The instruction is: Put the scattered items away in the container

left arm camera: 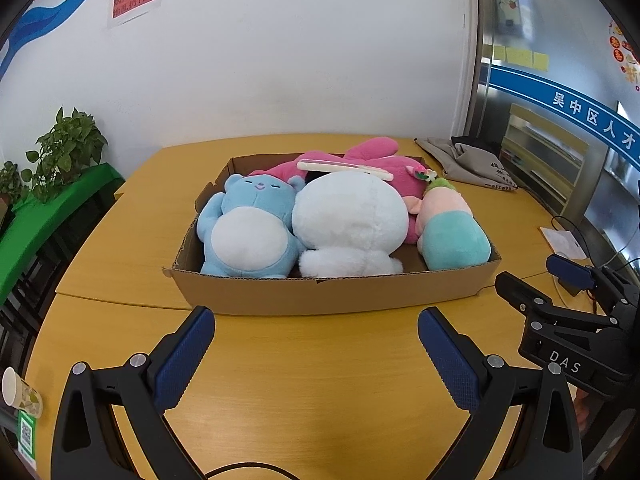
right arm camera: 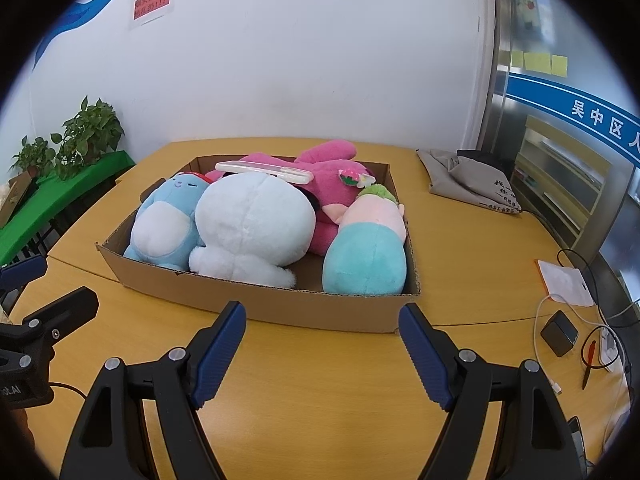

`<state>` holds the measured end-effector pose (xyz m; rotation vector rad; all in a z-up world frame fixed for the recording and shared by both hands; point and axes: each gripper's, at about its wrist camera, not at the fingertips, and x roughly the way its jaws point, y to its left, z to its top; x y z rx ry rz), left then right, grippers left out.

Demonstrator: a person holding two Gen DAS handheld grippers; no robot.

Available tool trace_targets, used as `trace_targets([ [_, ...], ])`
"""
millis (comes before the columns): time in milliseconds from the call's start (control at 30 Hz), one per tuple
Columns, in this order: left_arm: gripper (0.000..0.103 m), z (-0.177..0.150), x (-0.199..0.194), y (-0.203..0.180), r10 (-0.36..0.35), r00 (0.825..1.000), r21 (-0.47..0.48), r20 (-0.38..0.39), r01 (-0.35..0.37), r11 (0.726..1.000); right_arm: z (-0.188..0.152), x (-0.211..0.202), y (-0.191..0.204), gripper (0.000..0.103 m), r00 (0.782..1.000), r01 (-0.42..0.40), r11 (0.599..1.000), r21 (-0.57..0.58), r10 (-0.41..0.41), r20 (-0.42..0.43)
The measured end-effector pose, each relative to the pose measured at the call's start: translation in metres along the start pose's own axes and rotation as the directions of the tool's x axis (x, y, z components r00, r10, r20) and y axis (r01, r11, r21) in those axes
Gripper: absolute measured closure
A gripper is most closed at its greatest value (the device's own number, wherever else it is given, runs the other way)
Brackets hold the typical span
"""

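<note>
A shallow cardboard box (left arm camera: 332,294) (right arm camera: 280,308) stands on the wooden table. Inside lie a blue bear plush (left arm camera: 248,224) (right arm camera: 164,220), a white round plush (left arm camera: 352,220) (right arm camera: 252,224), a pink rabbit plush (left arm camera: 360,156) (right arm camera: 332,176) and a teal and pink plush (left arm camera: 452,232) (right arm camera: 368,256). A flat white case (left arm camera: 344,169) (right arm camera: 264,171) rests on top of them. My left gripper (left arm camera: 316,328) is open and empty in front of the box. My right gripper (right arm camera: 322,324) is open and empty, also in front of the box; it shows in the left wrist view (left arm camera: 532,288) at the right.
A grey cloth bag (left arm camera: 468,160) (right arm camera: 468,180) lies at the table's far right. Cables, a black charger (right arm camera: 559,332), a red pen (right arm camera: 589,364) and a white pouch (right arm camera: 564,282) sit at the right. A paper cup (left arm camera: 22,394) stands at the left edge. Potted plants (left arm camera: 68,148) sit on a green shelf.
</note>
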<state>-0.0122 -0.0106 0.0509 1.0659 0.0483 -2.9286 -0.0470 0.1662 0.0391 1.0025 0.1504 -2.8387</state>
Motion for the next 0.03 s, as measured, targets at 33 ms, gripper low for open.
trace_targets([
  [33,0.0,0.0001,0.0005,-0.0006,0.009,1.0,0.006,0.001,-0.009,1.0,-0.0002,-0.0002,-0.0001,0.024,1.0,0.0,1.0,0.0,0.0,0.001],
])
